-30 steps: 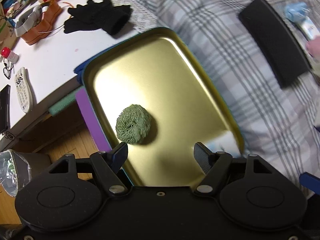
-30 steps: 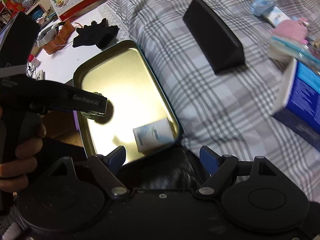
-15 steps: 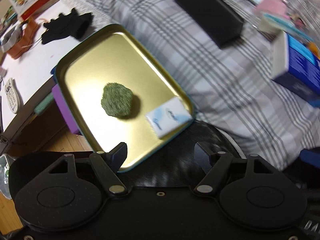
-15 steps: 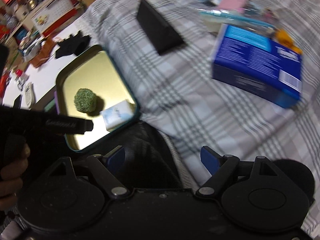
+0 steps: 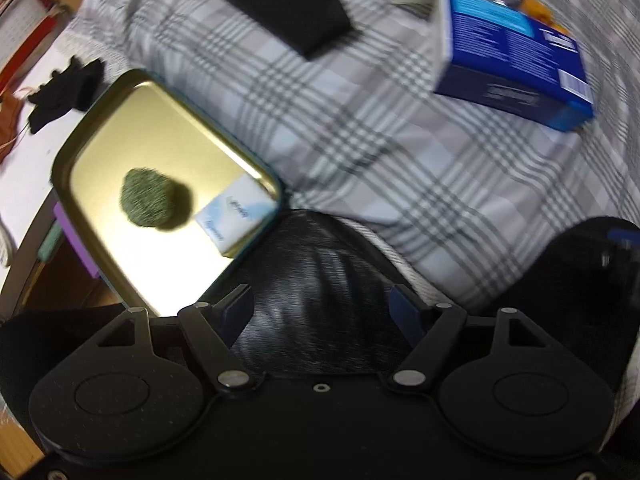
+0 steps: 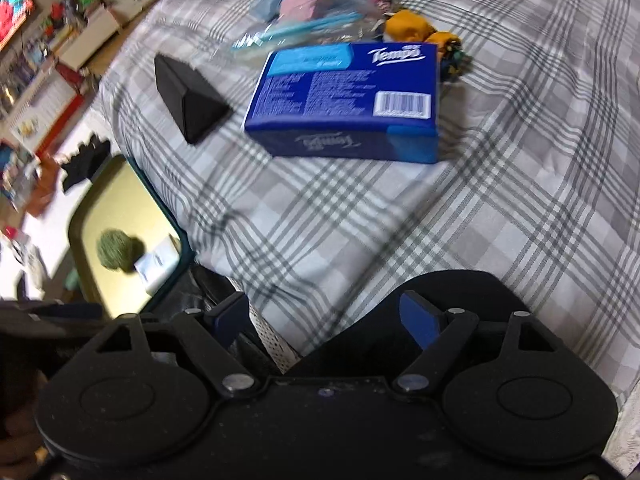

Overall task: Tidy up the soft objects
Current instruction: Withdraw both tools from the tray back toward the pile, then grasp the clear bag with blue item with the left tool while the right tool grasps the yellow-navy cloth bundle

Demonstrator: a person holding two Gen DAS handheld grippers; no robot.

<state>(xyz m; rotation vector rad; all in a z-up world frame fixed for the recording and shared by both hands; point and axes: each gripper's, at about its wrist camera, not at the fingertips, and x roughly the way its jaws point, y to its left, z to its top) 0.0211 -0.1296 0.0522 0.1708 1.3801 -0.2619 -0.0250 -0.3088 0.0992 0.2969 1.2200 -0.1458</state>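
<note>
A gold metal tray (image 5: 120, 128) (image 6: 120, 196) sits at the left edge of the plaid bed. In it lie a fuzzy green ball (image 5: 148, 196) (image 6: 114, 254) and a small white tissue pack (image 5: 236, 216) (image 6: 156, 266). A blue tissue box (image 5: 516, 52) (image 6: 348, 100) rests on the bedspread, with pink, blue and yellow soft items (image 6: 408, 26) beyond it. My left gripper (image 5: 324, 310) is open and empty above a person's dark-clothed leg (image 5: 320, 292). My right gripper (image 6: 326, 316) is open and empty over the bed's near edge.
A black wedge-shaped case (image 5: 284, 4) (image 6: 188, 96) lies on the plaid bedspread (image 6: 400, 220). Black gloves (image 5: 64, 88) lie on a white desk (image 5: 24, 160) left of the tray. Shelves with clutter stand at the far left (image 6: 48, 52).
Both grippers have swept right, away from the tray. The tray and green ball slid to the left in both views, and the blue tissue box has come into view.
</note>
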